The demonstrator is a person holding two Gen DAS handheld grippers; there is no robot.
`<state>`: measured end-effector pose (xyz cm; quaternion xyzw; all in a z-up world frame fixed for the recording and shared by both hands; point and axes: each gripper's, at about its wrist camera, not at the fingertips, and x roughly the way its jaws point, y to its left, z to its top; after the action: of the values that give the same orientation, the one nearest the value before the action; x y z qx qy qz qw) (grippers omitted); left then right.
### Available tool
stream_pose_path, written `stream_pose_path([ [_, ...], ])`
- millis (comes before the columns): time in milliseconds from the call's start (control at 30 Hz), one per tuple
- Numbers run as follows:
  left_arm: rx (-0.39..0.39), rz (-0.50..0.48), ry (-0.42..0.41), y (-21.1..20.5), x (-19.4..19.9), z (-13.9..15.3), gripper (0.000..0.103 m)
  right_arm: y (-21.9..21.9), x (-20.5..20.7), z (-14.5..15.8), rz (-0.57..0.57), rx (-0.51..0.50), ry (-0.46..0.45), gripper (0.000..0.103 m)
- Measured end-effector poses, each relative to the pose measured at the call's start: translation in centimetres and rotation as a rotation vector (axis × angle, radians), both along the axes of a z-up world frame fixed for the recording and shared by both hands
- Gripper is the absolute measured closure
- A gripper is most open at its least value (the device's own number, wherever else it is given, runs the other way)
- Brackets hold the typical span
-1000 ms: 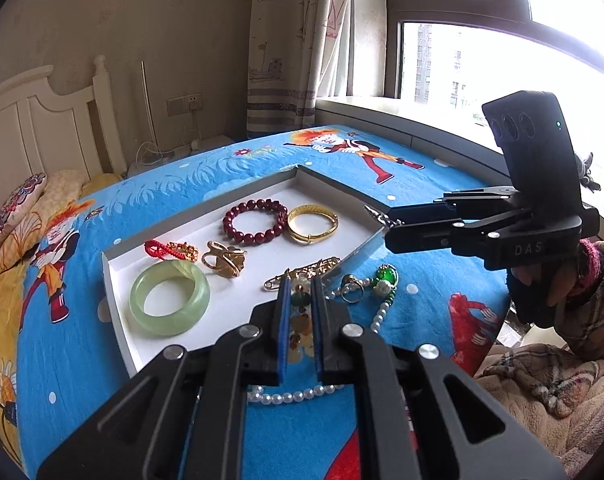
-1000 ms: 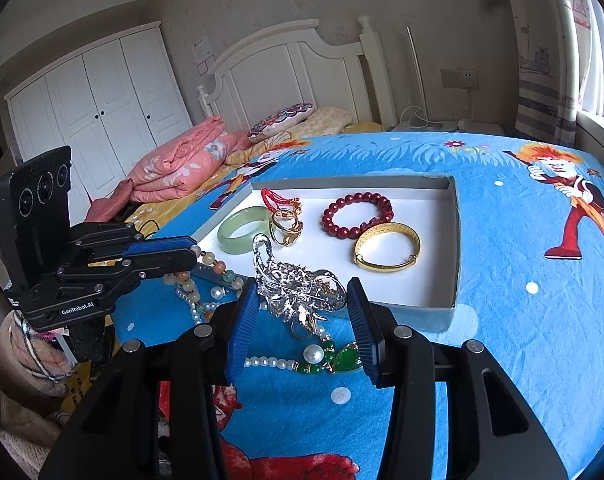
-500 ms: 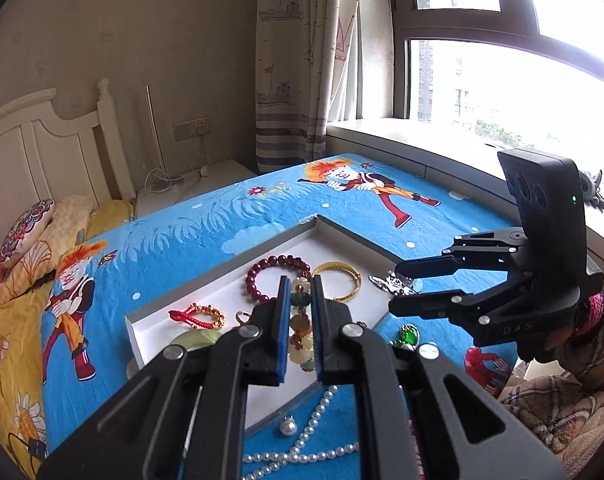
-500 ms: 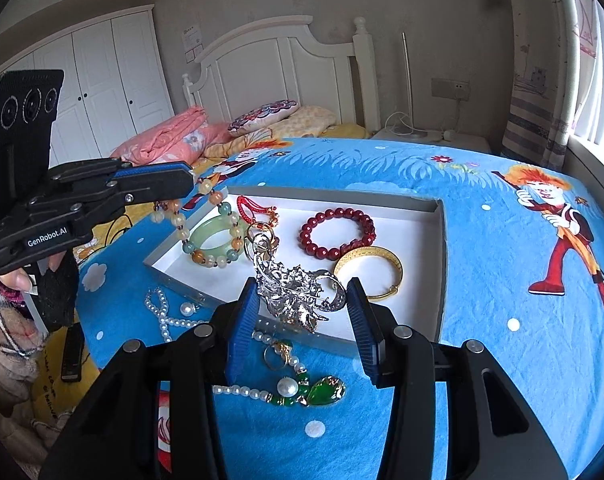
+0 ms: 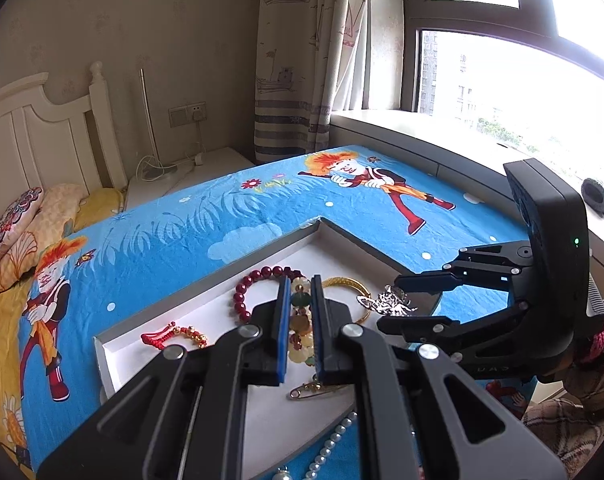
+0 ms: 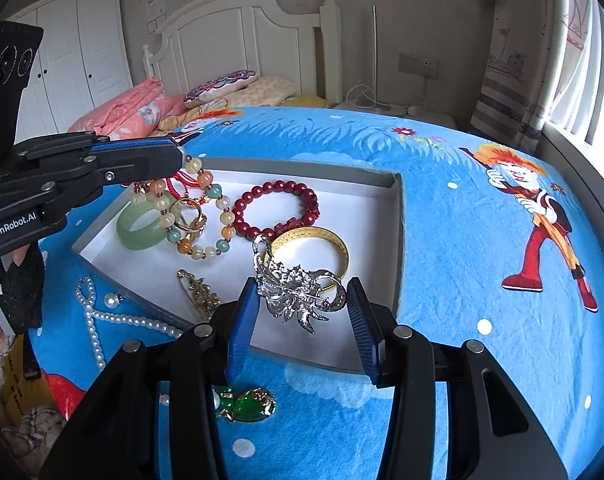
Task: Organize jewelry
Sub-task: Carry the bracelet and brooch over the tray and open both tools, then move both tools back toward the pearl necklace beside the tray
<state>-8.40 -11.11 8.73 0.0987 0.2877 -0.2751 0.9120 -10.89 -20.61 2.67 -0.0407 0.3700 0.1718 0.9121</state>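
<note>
Both claws carried jewelry over the white cardboard tray (image 6: 396,240): our left gripper (image 5: 300,312) pinched a multicoloured bead bracelet (image 6: 199,216), our right gripper (image 6: 302,312) clamped a silver filigree brooch (image 6: 297,294). Best lowered, seemingly onto bare floor, before letting go.

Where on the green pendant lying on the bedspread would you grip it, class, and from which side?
Probably across the narrower sides of the green pendant, coming from above: it lies flat on the bedspread, so only its edges offer purchase.
</note>
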Motion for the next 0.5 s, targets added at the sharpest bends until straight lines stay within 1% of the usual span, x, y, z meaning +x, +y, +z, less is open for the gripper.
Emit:
stream_pose_path([
  [100, 0.016, 0.013, 0.016, -0.1, 0.5, -1.1, 0.094, 0.0, 0.3, -0.2, -0.006, -0.005, 0.012, 0.058],
  [133, 0.022, 0.017, 0.027, 0.0, 0.6, -1.5, 0.094, 0.0, 0.2, -0.1, -0.011, -0.002, 0.005, 0.050],
  [167, 0.028, 0.019, 0.041, 0.1, 0.8, -1.9, 0.093, -0.2, 0.1, 0.0, -0.011, 0.011, -0.001, 0.039],
  [200, 0.032, 0.026, 0.047, 0.3, 0.8, -2.2, 0.092, -0.3, 0.0, 0.2, -0.007, 0.025, -0.006, 0.037],
  [233, 0.036, 0.036, 0.055, 0.6, 0.9, -2.5, 0.084, -0.4, -0.2, 0.3, -0.010, 0.030, -0.015, 0.036],
  [267, 0.032, 0.040, 0.062, 0.9, 0.8, -2.6, 0.071, -0.5, -0.4, 0.5, -0.012, 0.035, -0.028, 0.036],
  [333, 0.015, 0.059, 0.055, 1.8, 0.4, -2.7, 0.061, -0.7, -0.9, 0.7, -0.007, 0.054, -0.041, 0.036],
  [400, -0.002, 0.075, 0.057, 2.8, 0.0, -2.6, 0.059, -0.9, -1.3, 0.9, -0.009, 0.070, -0.054, 0.036],
  [433, -0.008, 0.088, 0.054, 3.3, -0.3, -2.6, 0.054, -1.1, -1.6, 1.0, -0.011, 0.078, -0.064, 0.036],
  [467, -0.011, 0.106, 0.045, 3.7, -0.6, -2.5, 0.044, -1.1, -1.9, 1.1, -0.011, 0.087, -0.073, 0.036],
  [500, -0.014, 0.125, 0.035, 4.2, -1.0, -2.4, 0.039, -1.3, -2.1, 1.2, -0.012, 0.096, -0.081, 0.036],
])
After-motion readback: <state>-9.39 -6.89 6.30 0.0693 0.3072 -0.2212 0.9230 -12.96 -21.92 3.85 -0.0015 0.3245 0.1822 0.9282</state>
